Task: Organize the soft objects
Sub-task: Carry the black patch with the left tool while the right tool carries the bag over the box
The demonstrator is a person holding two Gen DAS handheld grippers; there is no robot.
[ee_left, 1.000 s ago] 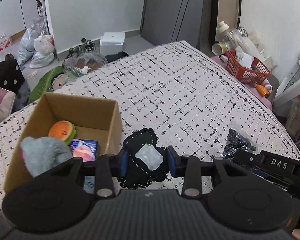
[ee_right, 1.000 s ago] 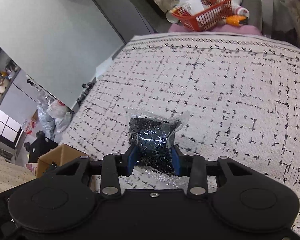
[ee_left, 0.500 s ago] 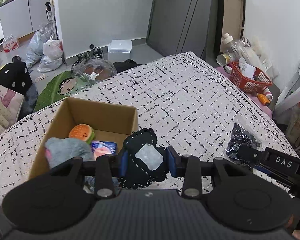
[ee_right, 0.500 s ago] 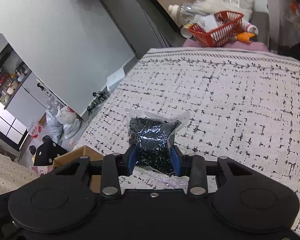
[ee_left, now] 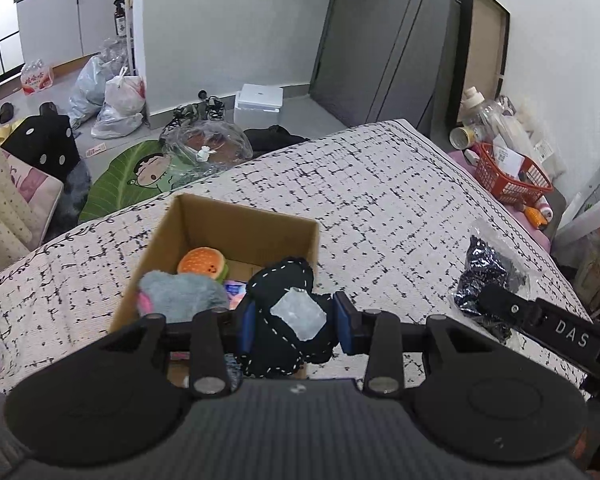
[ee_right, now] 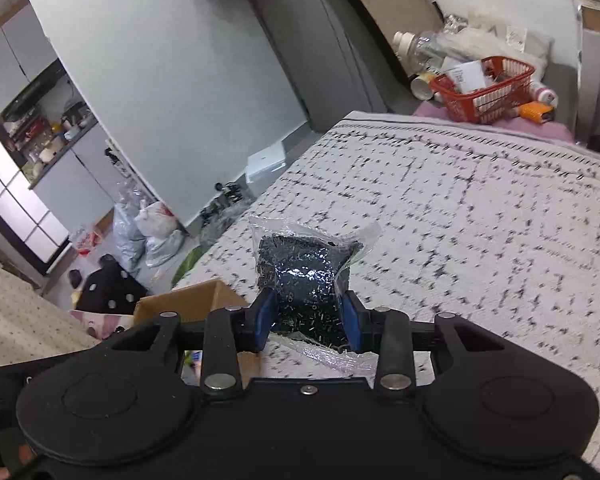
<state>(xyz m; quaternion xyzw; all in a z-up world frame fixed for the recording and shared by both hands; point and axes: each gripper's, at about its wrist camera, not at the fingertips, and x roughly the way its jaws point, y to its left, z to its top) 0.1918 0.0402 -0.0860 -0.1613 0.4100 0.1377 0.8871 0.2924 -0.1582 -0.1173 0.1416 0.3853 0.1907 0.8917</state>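
My left gripper [ee_left: 294,322] is shut on a black soft toy with white stitching and a grey patch [ee_left: 288,304], held over the near right corner of an open cardboard box [ee_left: 244,216]. The box holds a grey plush [ee_left: 180,292], an orange-and-green plush [ee_left: 202,262] and a blue packet [ee_left: 234,289]. My right gripper [ee_right: 306,320] is shut on a clear plastic bag of dark soft stuff [ee_right: 304,272], held above the patterned bedspread [ee_right: 480,220]. The bag also shows in the left wrist view [ee_left: 488,268], and the box in the right wrist view [ee_right: 192,302].
A red basket [ee_left: 508,176] with bottles stands on a pink surface past the bed's far right edge. On the floor beyond the bed lie plastic bags [ee_left: 112,96], a green leaf-shaped cushion [ee_left: 128,176], a white box [ee_left: 260,100] and a black polka-dot bag [ee_left: 44,140].
Both grippers have risen and tilted up, each still holding its object. The left one has shifted so the black toy now hangs over the box's corner.
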